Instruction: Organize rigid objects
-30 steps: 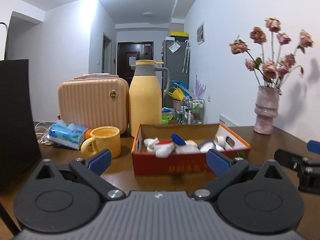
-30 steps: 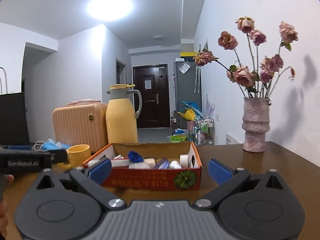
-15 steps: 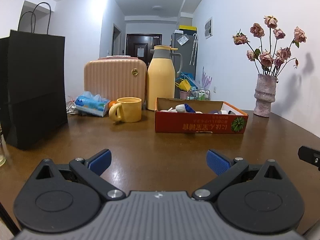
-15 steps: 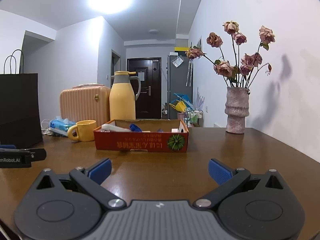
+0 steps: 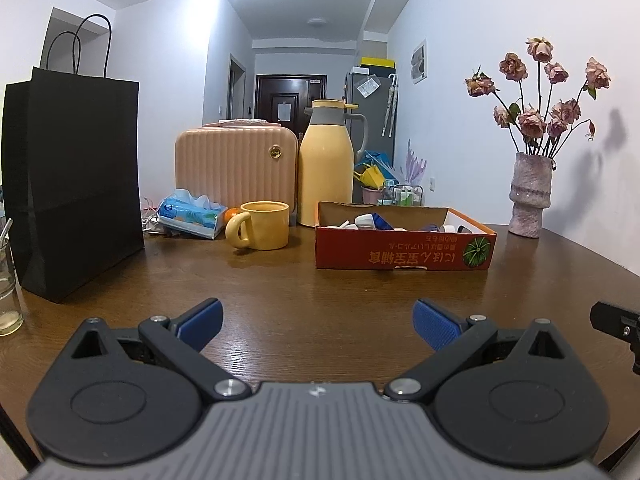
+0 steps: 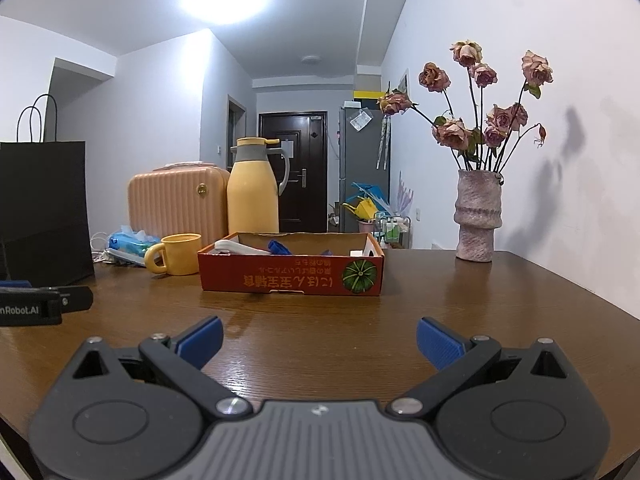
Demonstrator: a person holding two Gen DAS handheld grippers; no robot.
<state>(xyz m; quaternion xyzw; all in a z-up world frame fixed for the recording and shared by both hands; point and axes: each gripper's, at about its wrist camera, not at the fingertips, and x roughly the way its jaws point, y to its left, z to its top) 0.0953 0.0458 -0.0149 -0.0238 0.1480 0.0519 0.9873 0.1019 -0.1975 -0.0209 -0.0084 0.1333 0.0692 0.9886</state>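
An open red cardboard box (image 5: 404,254) (image 6: 292,276) stands in the middle of the brown table, holding several small white and blue plastic items (image 5: 362,222) (image 6: 240,247). My left gripper (image 5: 316,324) is open and empty, low over the table well in front of the box. My right gripper (image 6: 319,338) is also open and empty, facing the box from a similar distance. Each gripper's body shows at the edge of the other's view.
Behind the box stand a yellow mug (image 5: 264,230), a yellow thermos jug (image 5: 326,172), a peach ribbed case (image 5: 236,168) and a tissue pack (image 5: 190,218). A black paper bag (image 5: 72,176) and a glass (image 5: 8,284) are at left. A vase of dried roses (image 6: 478,218) stands at right.
Both grippers have pulled back from the box toward the table's near edge; the box looks smaller and farther. Both stay open and empty.
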